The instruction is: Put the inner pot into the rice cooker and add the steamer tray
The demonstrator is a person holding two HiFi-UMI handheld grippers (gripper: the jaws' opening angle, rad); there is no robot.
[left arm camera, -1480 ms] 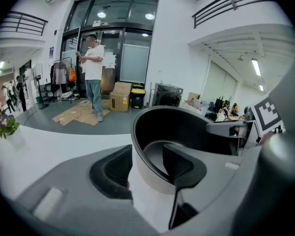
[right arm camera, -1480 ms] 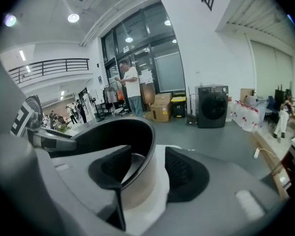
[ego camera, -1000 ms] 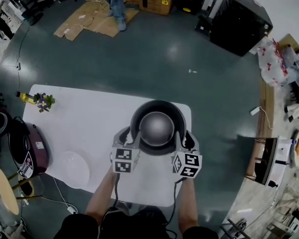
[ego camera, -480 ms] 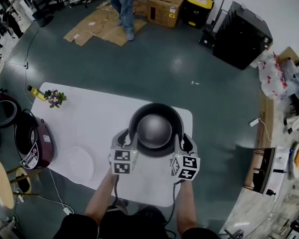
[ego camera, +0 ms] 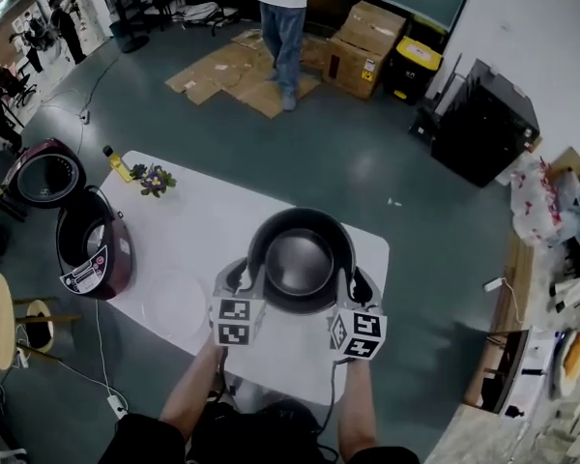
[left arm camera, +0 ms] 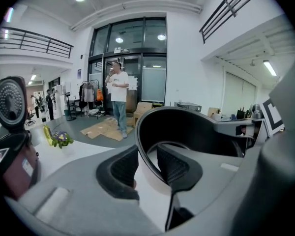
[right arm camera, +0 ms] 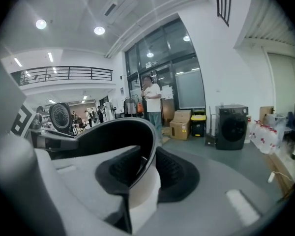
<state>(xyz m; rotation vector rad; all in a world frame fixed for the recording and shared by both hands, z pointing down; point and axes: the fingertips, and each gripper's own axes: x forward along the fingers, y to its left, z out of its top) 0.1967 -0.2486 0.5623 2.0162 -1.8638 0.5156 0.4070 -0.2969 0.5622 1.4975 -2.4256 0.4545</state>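
round, dark inner pot (ego camera: 301, 259) — glossy metal bowl

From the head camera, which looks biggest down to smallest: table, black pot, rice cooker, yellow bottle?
1. table
2. black pot and rice cooker look alike; the pot is nearer the camera, so unranked
3. yellow bottle

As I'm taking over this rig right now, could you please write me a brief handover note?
Left hand-held gripper: jaws just closed on the inner pot's left rim.
Right hand-held gripper: jaws just closed on its right rim.
Rice cooker stands open, left of the white table; steamer tray lies on the table.
Done: pot gripped. Left: pot into cooker, then tray on top.
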